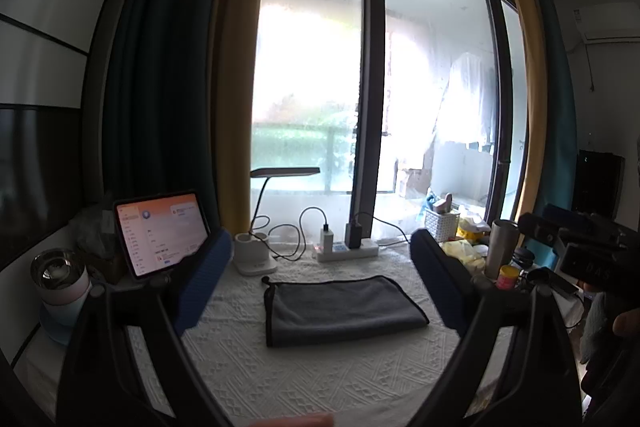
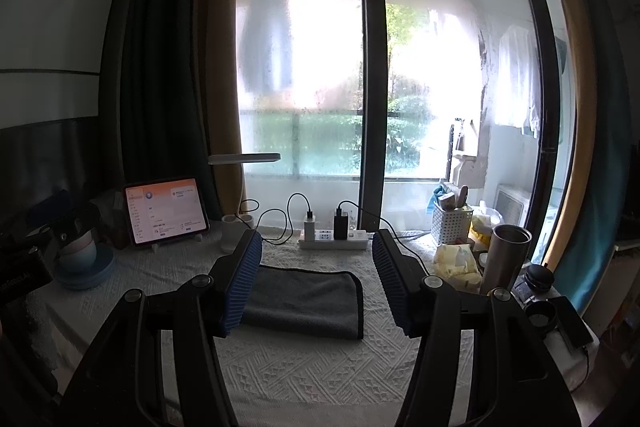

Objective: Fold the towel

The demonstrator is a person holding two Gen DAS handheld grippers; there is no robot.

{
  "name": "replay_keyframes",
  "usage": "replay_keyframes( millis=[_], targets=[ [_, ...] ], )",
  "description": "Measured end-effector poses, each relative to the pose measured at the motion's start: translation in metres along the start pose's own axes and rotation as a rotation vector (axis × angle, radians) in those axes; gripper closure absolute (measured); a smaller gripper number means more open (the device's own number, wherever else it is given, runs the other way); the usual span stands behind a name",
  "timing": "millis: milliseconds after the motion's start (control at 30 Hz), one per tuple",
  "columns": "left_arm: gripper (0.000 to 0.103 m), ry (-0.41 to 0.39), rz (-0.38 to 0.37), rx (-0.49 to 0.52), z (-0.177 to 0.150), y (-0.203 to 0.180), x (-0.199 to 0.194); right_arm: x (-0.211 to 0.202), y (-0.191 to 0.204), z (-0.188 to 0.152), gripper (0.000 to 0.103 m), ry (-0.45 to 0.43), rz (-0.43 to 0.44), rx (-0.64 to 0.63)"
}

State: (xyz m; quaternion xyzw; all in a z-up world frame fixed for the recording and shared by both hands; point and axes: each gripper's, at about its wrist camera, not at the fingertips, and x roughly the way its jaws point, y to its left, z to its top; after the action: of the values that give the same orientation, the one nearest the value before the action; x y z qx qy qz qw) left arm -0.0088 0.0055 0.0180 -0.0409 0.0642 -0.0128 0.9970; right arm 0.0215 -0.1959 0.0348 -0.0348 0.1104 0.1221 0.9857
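A dark grey towel [image 1: 340, 309] with a black hem lies folded flat on the white textured tablecloth [image 1: 304, 379]. It also shows in the right wrist view [image 2: 304, 301]. My left gripper [image 1: 320, 243] is open and empty, held above and in front of the towel, its blue pads [image 1: 204, 283] wide apart. My right gripper [image 2: 318, 243] is open and empty too, above the towel, with its left pad [image 2: 242, 283] covering the towel's left end. The right gripper's body shows at the right edge of the left wrist view [image 1: 580, 243].
At the table's back stand a tablet [image 1: 160, 233], a desk lamp [image 1: 256, 259], and a power strip with chargers [image 1: 348, 249]. A cup on a blue saucer [image 1: 60, 287] stands left. A steel tumbler [image 2: 506, 259], white basket [image 2: 452, 223] and jars crowd the right.
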Motion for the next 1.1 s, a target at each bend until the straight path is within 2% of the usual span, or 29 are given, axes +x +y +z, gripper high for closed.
replay_keyframes(
  millis=[1100],
  targets=[
    [0.011, 0.002, -0.008, -0.013, -0.0015, -0.0073, -0.001, 0.0008, -0.0006, -0.0037, 0.042, 0.008, -0.001, 0.003]
  ],
)
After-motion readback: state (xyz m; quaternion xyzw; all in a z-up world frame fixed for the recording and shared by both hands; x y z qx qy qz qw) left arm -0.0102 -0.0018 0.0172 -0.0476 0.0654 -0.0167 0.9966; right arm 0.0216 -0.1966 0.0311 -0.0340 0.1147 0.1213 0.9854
